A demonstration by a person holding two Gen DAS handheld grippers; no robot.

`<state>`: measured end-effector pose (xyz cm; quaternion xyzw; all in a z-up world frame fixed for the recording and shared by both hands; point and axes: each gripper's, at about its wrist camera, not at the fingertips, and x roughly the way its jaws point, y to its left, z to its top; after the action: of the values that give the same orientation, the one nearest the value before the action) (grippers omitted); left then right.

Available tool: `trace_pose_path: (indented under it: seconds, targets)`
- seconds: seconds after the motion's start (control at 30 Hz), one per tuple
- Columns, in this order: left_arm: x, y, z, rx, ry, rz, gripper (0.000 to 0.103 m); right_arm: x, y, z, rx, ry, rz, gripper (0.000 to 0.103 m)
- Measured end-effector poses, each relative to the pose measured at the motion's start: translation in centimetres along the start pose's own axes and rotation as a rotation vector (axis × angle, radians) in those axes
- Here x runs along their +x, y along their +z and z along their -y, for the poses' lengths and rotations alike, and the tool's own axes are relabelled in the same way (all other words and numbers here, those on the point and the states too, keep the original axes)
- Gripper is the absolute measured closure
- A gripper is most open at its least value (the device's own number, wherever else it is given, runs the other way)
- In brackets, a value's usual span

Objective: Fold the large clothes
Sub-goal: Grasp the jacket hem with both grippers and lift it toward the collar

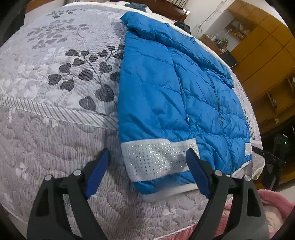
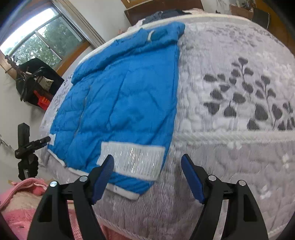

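A blue quilted puffer jacket (image 1: pixel 166 88) lies flat on the bed, folded lengthwise into a long strip, hood end far from me. A white band with small sparkly studs (image 1: pixel 156 158) crosses its near hem. My left gripper (image 1: pixel 148 157) hovers open just above that near hem, its fingers either side of the studded band. In the right wrist view the same jacket (image 2: pixel 125 99) lies to the left with its studded band (image 2: pixel 136 158) near me. My right gripper (image 2: pixel 147 162) is open over the jacket's near right corner, with nothing between its fingers.
The bed wears a grey quilted bedspread (image 1: pixel 55 88) with a dark leaf pattern. Dark clothes (image 1: pixel 136 6) lie at the far end. A pink garment (image 2: pixel 20 199) sits below the near bed edge. Wooden cabinets (image 1: pixel 261 48) stand on one side, a window (image 2: pixel 42 35) on the other.
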<state>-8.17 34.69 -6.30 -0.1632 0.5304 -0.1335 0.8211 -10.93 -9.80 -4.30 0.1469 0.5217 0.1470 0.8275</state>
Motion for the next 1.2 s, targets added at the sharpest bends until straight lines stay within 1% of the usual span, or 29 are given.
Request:
trace_pose_path:
  seconds: [0.13,0.2,0.23,0.27,0.3,0.37,0.4,0.47,0.57,0.67,0.8,0.87,1.03,1.2]
  targets:
    - [0.5,-0.4,0.8,-0.004,-0.085,-0.031,0.020,1.1,-0.7,-0.4,-0.003,0.039,-0.029,0.028]
    - [0.6,-0.7,1.3,0.013,-0.069,-0.026,0.023,1.6,-0.8,-0.9,-0.017,0.055,-0.036,0.032]
    - [0.7,-0.8,1.5,0.016,-0.065,-0.025,0.029,1.9,-0.7,-1.0,-0.021,0.057,-0.037,0.036]
    - [0.7,-0.8,1.5,0.012,-0.061,-0.024,0.037,2.0,-0.7,-1.2,-0.022,0.053,-0.037,0.042]
    - [0.7,-0.8,1.5,0.009,-0.053,-0.020,0.041,2.1,-0.6,-1.4,-0.027,0.048,-0.036,0.047]
    - [0.7,-0.9,1.5,0.008,-0.046,-0.010,0.053,1.9,-0.5,-1.6,-0.032,0.050,-0.030,0.063]
    - [0.7,-1.0,1.5,0.006,-0.046,-0.006,0.057,1.8,-0.3,-1.6,-0.031,0.054,-0.024,0.067]
    - [0.5,-1.0,1.5,0.008,-0.046,0.010,0.072,1.5,-0.1,-1.6,-0.023,0.062,-0.017,0.079]
    - [-0.3,-0.8,1.1,0.004,-0.078,0.046,0.085,0.6,0.3,-1.4,-0.002,0.092,0.000,0.086]
    - [-1.1,0.1,0.8,-0.012,-0.151,0.056,0.088,-0.6,1.0,-1.8,-0.007,0.128,0.035,0.090]
    - [-2.9,2.4,2.0,0.019,-0.224,0.107,0.089,-2.2,2.7,-2.2,-0.005,0.189,0.088,0.091]
    - [-3.4,3.6,2.6,0.037,-0.238,0.130,0.089,-3.1,4.0,-2.3,-0.011,0.214,0.112,0.091]
    - [-4.0,7.4,4.0,0.063,-0.272,0.167,0.089,-4.4,7.7,-2.8,-0.036,0.238,0.144,0.091]
    - [-3.7,11.7,3.4,0.037,-0.302,0.202,0.089,-4.5,12.7,-2.3,-0.017,0.277,0.147,0.091]
